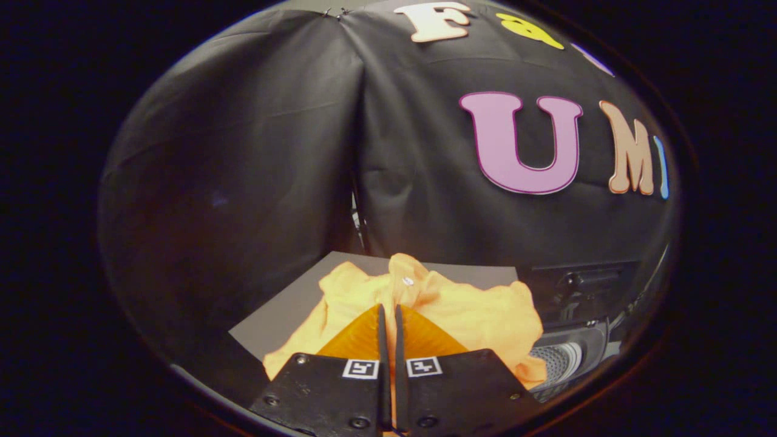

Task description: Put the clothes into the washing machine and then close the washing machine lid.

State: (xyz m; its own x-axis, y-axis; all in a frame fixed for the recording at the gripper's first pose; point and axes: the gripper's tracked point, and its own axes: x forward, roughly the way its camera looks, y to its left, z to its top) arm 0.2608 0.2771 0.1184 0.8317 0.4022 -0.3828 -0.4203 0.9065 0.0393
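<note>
At the bottom centre of the frame, the gripper (388, 315) has its two fingers drawn almost together, apparently pinching a fold of the crumpled orange cloth garment (461, 303) — the contact itself is hard to see. The garment spreads just beyond the fingers over a grey flat surface (285, 309). At lower right sits the dark washing machine (576, 340), its ribbed opening near the cloth — likely the destination.

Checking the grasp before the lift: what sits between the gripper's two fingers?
In the gripper view, a fold of the orange garment is pinched between the fingers of the gripper, which press nearly together; the rest spreads over the grey surface beyond.
</note>
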